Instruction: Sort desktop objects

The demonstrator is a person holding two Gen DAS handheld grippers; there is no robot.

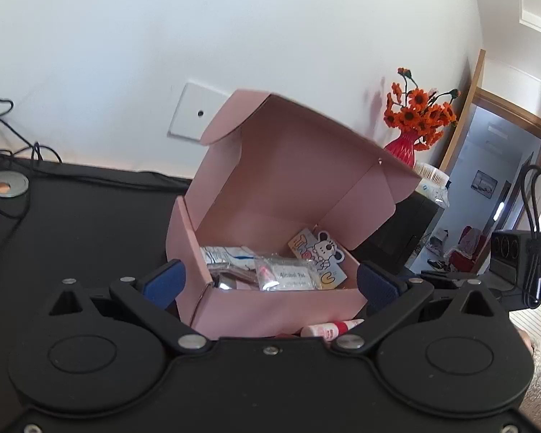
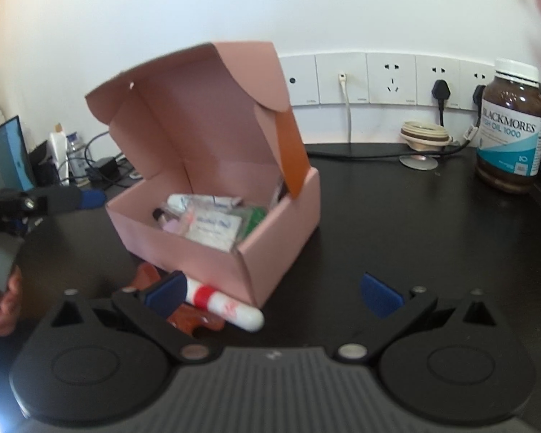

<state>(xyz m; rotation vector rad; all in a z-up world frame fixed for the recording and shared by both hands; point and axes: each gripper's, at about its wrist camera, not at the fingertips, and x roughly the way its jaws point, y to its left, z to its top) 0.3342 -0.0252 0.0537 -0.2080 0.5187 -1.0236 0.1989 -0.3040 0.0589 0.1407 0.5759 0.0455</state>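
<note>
- Pink box (image 2: 212,195) sits open on the black surface (image 2: 396,223), lid flap standing up, and it's already carrying packets, an alcohol pad sachet (image 1: 295,278) and a cartoon mouse sticker (image 1: 324,252).
- Just in front of the box, on the surface: a white tube with a red band (image 2: 223,301), lying on its side against the box's front wall, with a red-brown object (image 2: 191,319) beneath or beside it; I can't tell which.
- Right tool (image 2: 270,294) is spread wide and holding nothing; its left pad touches or just overlaps the tube's end.
- Left tool (image 1: 270,283) is wide too, empty, its pads flanking the box's front corners from low down, angled into the box.
- Risk, as I read it: close the right tool from here and the round tube could roll or squirt sideways, since it's off-centre between the pads.
- Another: a nudge could shove the light box, or knock the lid flap down.
- A hand (image 2: 3,303) grips the left handle at the right view's edge.
- Off to the right, a brown supplement bottle (image 2: 510,126) stands well apart.
</note>
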